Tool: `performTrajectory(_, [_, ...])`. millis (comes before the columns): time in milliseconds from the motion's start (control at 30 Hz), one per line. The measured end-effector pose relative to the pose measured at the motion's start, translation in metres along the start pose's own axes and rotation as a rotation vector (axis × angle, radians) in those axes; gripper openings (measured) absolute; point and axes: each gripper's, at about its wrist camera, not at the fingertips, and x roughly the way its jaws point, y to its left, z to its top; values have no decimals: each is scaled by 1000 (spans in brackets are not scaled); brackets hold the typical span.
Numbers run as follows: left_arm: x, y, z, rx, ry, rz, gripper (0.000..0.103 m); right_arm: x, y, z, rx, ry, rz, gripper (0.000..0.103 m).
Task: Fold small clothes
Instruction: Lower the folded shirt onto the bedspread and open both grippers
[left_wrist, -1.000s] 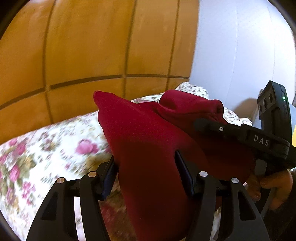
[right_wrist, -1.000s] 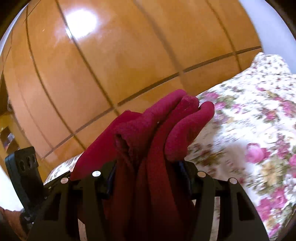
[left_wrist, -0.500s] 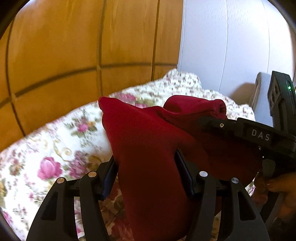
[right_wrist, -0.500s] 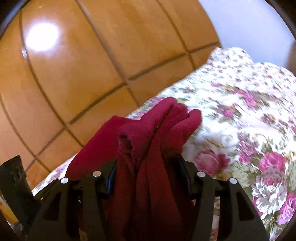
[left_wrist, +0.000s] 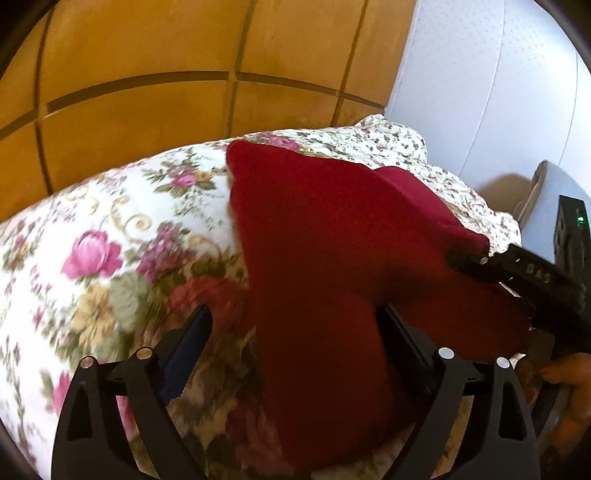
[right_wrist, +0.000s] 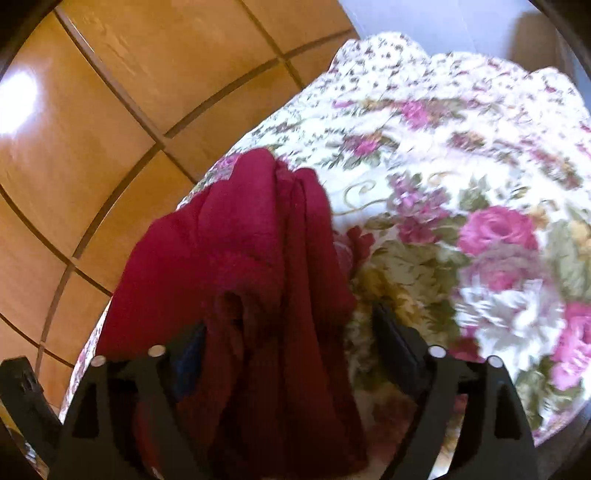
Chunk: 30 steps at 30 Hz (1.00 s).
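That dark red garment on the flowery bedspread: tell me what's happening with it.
A person with a gripper in each hand is folding the dark red garment on the floral bedspread. Both the left gripper and the right gripper are opening their jaws, with the cloth lying between them on the spread, no longer pinched on both sides.

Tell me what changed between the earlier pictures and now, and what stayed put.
Both grippers let go: the left gripper and the right gripper are opening, their pads no longer pinching the red garment, which still lies between the jaws. The garment has come down from mid-air toward the floral bedspread, which fills more of both views. The wooden wall panels and the bedspread stayed as they were.
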Motion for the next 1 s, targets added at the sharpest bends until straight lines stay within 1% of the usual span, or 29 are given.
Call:
performTrajectory(100, [-13,4,-12,-39,-15,4,92,-25,-1,-3,5,-33,-32,94])
performTrajectory(167, [-20,5,-19,-55,-17,14,92,-40,3,-6,-21,-51,-43,96])
performTrajectory(200, [-22,4,-23,-61,-15,20,92,-45,5,-8,-38,-54,-47,99])
performTrajectory(267, [-24,4,-26,-67,-10,33,92,-48,10,-13,-69,-43,-58,100])
performTrajectory(333, [-26,3,-28,-63,-8,51,92,-43,12,-20,-84,-3,-72,100])
performTrajectory(367, [-26,2,-28,-60,-5,61,92,-40,11,-22,-92,14,-102,100])
performTrajectory(433, [-28,-1,-31,-53,1,76,93,-33,5,-27,-113,39,-227,101])
performTrajectory(467, [-29,-1,-33,-50,3,76,93,-28,-2,-27,-93,52,-238,101])
performTrajectory(500, [-31,-2,-35,-45,3,80,93,-25,-10,-26,-53,64,-228,101])
performTrajectory(533, [-34,-3,-38,-39,1,92,93,-25,-17,-26,-9,73,-252,101])
performTrajectory(567, [-36,-4,-39,-36,-2,100,93,-25,-21,-27,2,83,-277,101])
performTrajectory(600, [-41,-5,-42,-35,-7,102,93,-26,-25,-28,13,92,-268,101])
performTrajectory(633, [-45,-6,-44,-33,-10,101,93,-29,-27,-29,35,97,-239,101])
performTrajectory(667, [-49,-7,-46,-32,-10,102,95,-35,-27,-31,62,91,-203,101])
performTrajectory(700, [-51,-8,-48,-27,-6,108,97,-40,-24,-32,63,79,-183,101])
performTrajectory(767, [-59,-13,-55,-8,-5,143,98,-55,-13,-38,13,35,-162,101])
performTrajectory(900, [-75,-23,-68,66,-14,217,99,-80,12,-50,-90,-50,-170,101])
performTrajectory(1000, [-86,-28,-72,86,-19,255,99,-98,25,-60,-148,-101,-160,101])
